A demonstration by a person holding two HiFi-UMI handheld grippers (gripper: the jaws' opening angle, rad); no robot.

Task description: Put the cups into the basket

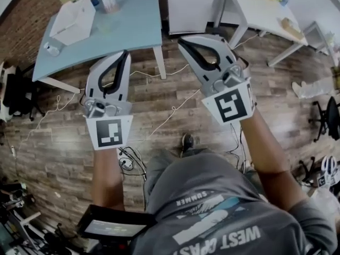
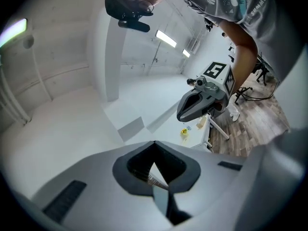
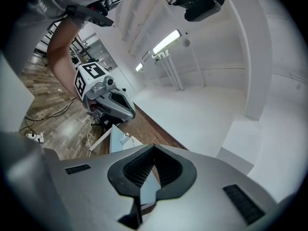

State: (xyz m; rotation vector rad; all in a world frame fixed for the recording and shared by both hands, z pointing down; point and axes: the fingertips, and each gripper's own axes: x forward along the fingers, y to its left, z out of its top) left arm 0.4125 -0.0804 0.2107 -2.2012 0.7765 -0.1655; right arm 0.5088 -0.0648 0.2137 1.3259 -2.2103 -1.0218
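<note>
No cup is picked up yet: the left gripper (image 1: 125, 54) and the right gripper (image 1: 183, 41) hang over the wooden floor (image 1: 58, 142), near the far blue surface (image 1: 133, 25), fingers together and empty.

Your head camera looks steeply down over your shirt (image 1: 212, 211) onto the left gripper (image 1: 125, 53), the right gripper (image 1: 180, 40), the wood floor (image 1: 64, 142) and the blue table (image 1: 133, 20) ahead. Each gripper's camera sits close behind its own jaws, looking along them toward white walls. Each also catches the other gripper and some floor.
</note>
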